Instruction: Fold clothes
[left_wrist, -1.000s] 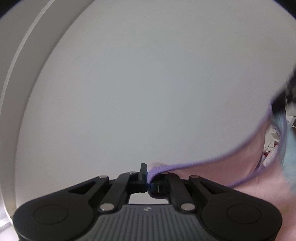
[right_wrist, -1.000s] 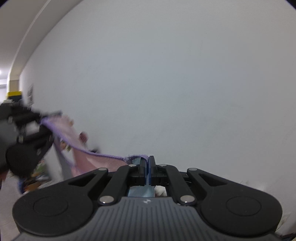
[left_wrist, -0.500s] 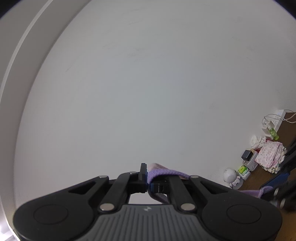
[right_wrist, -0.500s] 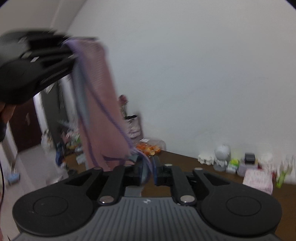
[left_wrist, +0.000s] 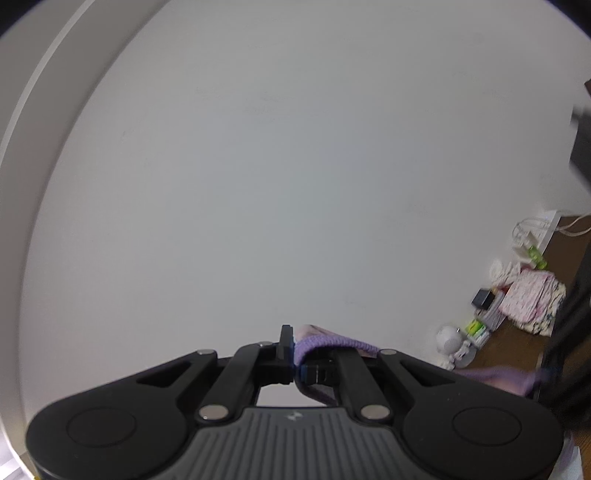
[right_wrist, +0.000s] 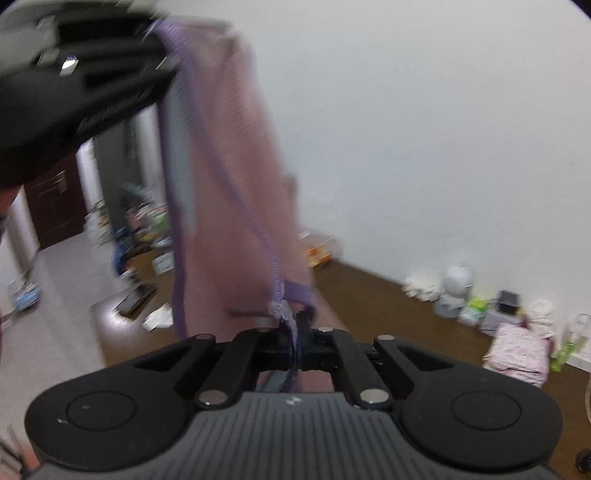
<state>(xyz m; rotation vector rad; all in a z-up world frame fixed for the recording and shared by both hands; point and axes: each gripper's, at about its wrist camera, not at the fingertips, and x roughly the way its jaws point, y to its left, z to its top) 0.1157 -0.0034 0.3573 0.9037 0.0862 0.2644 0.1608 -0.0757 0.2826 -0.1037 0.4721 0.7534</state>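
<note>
Since both tongs — left & right — are clamped tight on the pink garment's purple trim, it hangs stretched above the desk, prob. for folding.

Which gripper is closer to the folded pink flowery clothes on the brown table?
The right gripper, I think. It holds the purple-edged garment low above the table, pointing toward the flowery clothes. The left gripper holds the garment's other end higher up.
</note>
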